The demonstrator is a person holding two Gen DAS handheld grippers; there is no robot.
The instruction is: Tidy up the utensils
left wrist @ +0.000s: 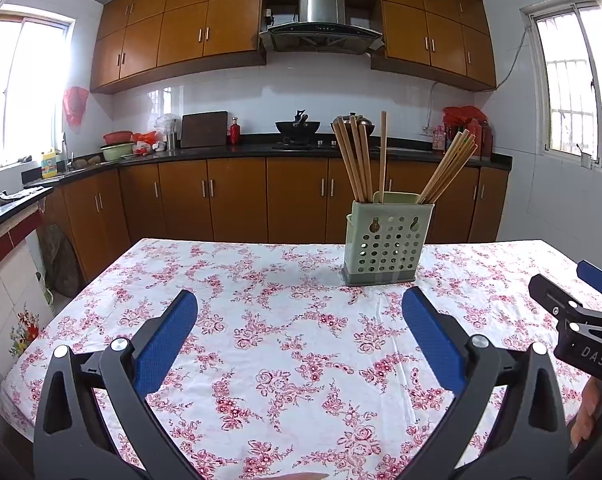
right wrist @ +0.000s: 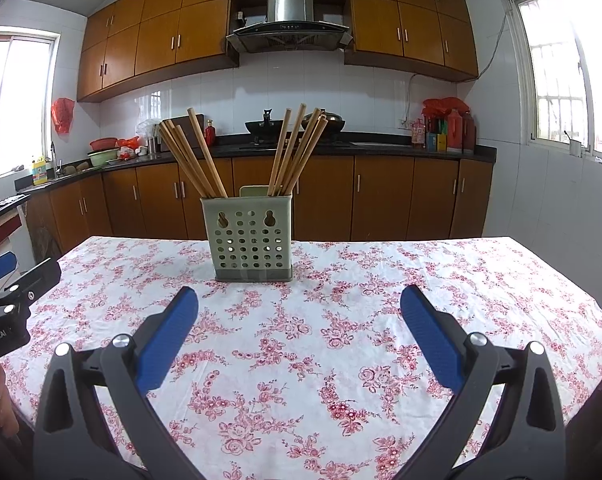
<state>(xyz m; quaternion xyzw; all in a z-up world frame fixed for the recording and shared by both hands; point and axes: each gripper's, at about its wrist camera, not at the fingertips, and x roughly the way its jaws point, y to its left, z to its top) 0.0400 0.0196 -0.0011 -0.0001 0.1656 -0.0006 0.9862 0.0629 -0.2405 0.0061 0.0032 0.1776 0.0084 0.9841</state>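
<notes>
A pale green perforated utensil holder (left wrist: 387, 242) (right wrist: 249, 236) stands upright on the floral tablecloth, toward the far side of the table. Several wooden chopsticks (left wrist: 359, 158) (right wrist: 193, 156) lean out of it in two bunches, left and right. My left gripper (left wrist: 299, 308) is open above the cloth, short of the holder, with nothing between its blue pads. My right gripper (right wrist: 299, 306) is open too, nearer the holder's front and empty. Each view catches the other gripper at its edge: the right one (left wrist: 581, 312), the left one (right wrist: 9, 300).
The table (left wrist: 261, 360) (right wrist: 421, 300) carries only the holder in view. Behind it runs a dark kitchen counter (left wrist: 261, 150) with a wok (left wrist: 297, 126), bowls and bottles, under brown cabinets. A hand (left wrist: 587, 412) shows at the right edge.
</notes>
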